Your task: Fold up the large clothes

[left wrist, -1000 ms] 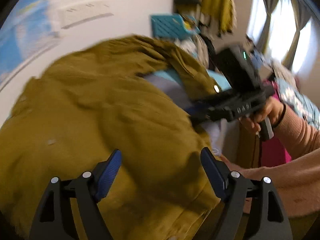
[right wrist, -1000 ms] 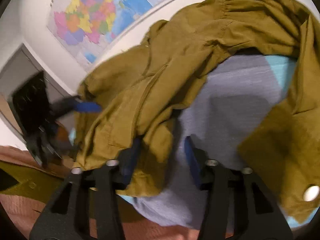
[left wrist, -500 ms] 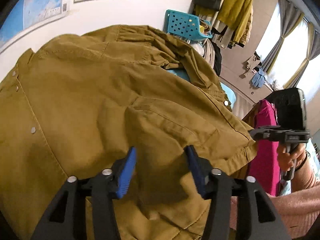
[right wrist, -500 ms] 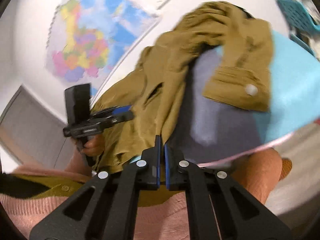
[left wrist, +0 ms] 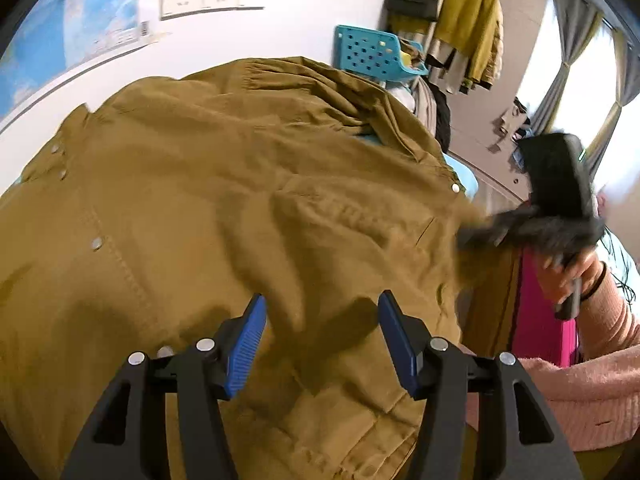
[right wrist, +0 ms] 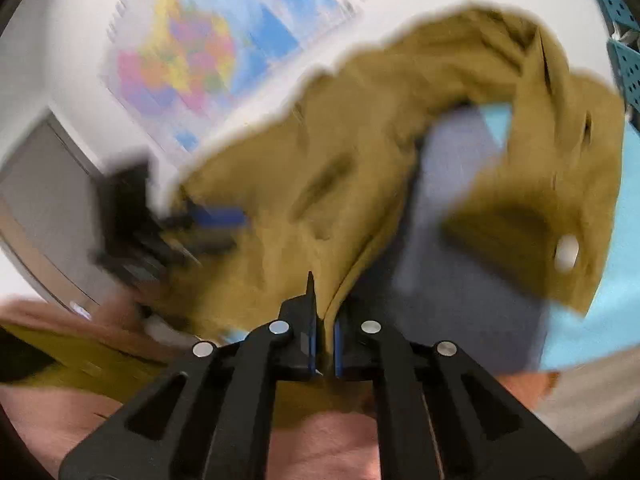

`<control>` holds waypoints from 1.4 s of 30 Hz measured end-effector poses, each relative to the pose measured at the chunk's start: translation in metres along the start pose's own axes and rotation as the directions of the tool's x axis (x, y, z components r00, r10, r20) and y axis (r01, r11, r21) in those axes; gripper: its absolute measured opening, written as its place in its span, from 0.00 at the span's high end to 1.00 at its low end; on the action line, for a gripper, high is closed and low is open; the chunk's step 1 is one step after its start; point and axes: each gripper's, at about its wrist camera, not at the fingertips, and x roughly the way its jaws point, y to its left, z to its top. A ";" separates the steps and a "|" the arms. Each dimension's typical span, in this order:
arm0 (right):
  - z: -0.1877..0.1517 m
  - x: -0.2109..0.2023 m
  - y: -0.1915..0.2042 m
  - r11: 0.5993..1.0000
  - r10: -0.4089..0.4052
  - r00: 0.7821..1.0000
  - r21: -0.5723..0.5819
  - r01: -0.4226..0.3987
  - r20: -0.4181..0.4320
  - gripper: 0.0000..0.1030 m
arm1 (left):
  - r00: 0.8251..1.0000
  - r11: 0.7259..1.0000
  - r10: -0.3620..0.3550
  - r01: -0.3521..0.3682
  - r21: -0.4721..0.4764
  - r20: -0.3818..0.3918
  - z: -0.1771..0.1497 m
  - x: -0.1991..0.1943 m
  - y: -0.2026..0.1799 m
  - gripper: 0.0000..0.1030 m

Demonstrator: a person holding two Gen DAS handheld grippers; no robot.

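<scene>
An olive-brown jacket (left wrist: 200,200) with snap buttons lies spread over the work surface and fills the left wrist view. My left gripper (left wrist: 322,340) hovers low over it, jaws apart. A ridge of the cloth runs up between the blue pads (left wrist: 248,340), which do not visibly pinch it. My right gripper (right wrist: 326,336) is shut on an edge of the jacket (right wrist: 360,160), and the cloth rises from between its pads. In the left wrist view the right gripper (left wrist: 472,232) shows blurred at the jacket's right edge. A cuff (right wrist: 560,240) with a snap is folded back.
Under the jacket lie a grey-blue cloth (right wrist: 460,280) and a light blue surface (right wrist: 624,260). A teal basket (left wrist: 368,54) and hanging clothes (left wrist: 468,12) stand behind, against the wall. A pink item (left wrist: 540,320) is at the right, a map (right wrist: 208,52) on the wall.
The right gripper closed on the jacket's edge and lifted it, drawing the cloth up. The left gripper's jaws narrowed over the jacket, and it shifted and rolled a little.
</scene>
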 end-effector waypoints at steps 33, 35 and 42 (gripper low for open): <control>0.068 -0.016 -0.014 0.877 -0.468 0.874 -0.050 0.477 0.130 0.31 | 0.997 0.997 0.078 -0.078 -0.013 0.008 -0.033 -0.019 0.012 0.39; 0.083 -0.012 -0.028 0.856 -0.510 0.851 -0.022 0.516 0.120 0.22 | 0.994 0.994 0.103 -0.102 -0.035 0.022 -0.025 -0.022 0.021 0.39; 0.102 0.052 -0.081 0.805 -0.593 0.799 -0.103 0.584 -0.101 0.56 | 0.992 0.987 0.120 -0.115 -0.115 0.044 -0.012 -0.026 0.040 0.39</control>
